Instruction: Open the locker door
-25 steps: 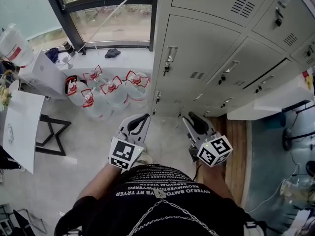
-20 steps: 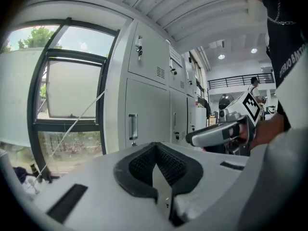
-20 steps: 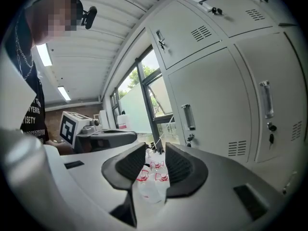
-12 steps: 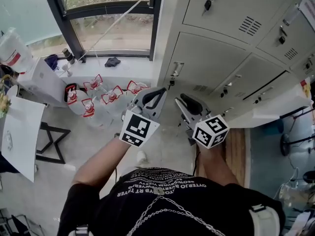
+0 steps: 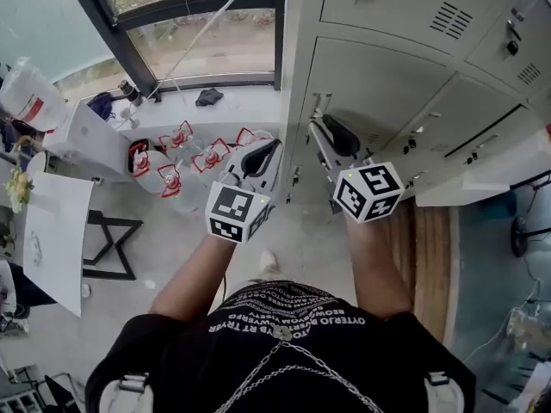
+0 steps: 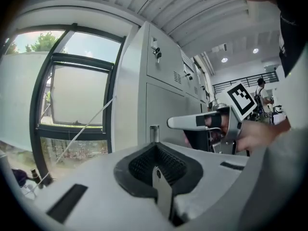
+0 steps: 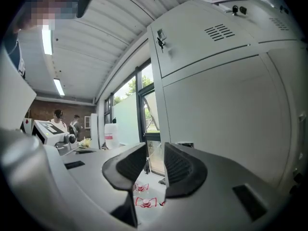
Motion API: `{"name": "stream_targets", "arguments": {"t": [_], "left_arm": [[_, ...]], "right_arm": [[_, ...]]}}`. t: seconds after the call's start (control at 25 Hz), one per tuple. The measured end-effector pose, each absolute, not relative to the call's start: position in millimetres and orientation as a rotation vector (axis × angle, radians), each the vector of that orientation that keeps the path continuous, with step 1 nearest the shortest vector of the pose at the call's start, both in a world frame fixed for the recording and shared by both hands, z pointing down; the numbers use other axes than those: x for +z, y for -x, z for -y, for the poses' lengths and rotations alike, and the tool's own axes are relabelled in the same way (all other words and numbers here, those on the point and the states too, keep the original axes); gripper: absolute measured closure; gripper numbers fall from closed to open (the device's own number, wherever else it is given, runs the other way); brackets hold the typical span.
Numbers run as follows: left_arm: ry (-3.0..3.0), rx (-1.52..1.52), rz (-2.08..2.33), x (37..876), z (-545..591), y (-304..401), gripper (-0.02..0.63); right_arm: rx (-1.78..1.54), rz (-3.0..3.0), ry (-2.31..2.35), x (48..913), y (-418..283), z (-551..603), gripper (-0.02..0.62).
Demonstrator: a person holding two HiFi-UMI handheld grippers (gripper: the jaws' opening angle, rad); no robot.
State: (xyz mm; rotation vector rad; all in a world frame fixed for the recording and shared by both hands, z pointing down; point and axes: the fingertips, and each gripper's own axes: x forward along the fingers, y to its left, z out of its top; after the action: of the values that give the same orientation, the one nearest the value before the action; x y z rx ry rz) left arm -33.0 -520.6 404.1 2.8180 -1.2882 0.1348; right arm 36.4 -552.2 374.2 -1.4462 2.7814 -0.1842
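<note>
The grey lockers (image 5: 387, 76) fill the upper right of the head view. The door facing me has a small metal handle (image 5: 320, 104) at its left edge. My right gripper (image 5: 317, 129) points at that handle from just short of it; whether it touches I cannot tell. Its jaws have just been opening and stand apart with nothing between them (image 7: 155, 150). My left gripper (image 5: 274, 150) hovers beside it to the left, off the locker's corner. Its pads (image 6: 144, 160) meet, holding nothing. The handle (image 6: 153, 132) shows just beyond them.
Several water jugs with red caps (image 5: 185, 157) stand on the floor under the window (image 5: 207, 50). A white table (image 5: 56, 231) is at the left. A lower locker door (image 5: 482, 175) hangs open at the right. People stand far off (image 7: 57, 119).
Both grippers have moved up and forward, from over the floor to the locker front. The right one has come close to the door handle.
</note>
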Motion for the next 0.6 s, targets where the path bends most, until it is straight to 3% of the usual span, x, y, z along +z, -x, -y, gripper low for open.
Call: {"name": "stream_targets", "arguments": {"t": [0.6], "left_arm": [[-2.938,0.184,1.189,394.7,525.3,37.1,0.607]], "right_arm": [[-0.229,-2.790,1.629,399.9,-34.1,593.0,0.488]]}}
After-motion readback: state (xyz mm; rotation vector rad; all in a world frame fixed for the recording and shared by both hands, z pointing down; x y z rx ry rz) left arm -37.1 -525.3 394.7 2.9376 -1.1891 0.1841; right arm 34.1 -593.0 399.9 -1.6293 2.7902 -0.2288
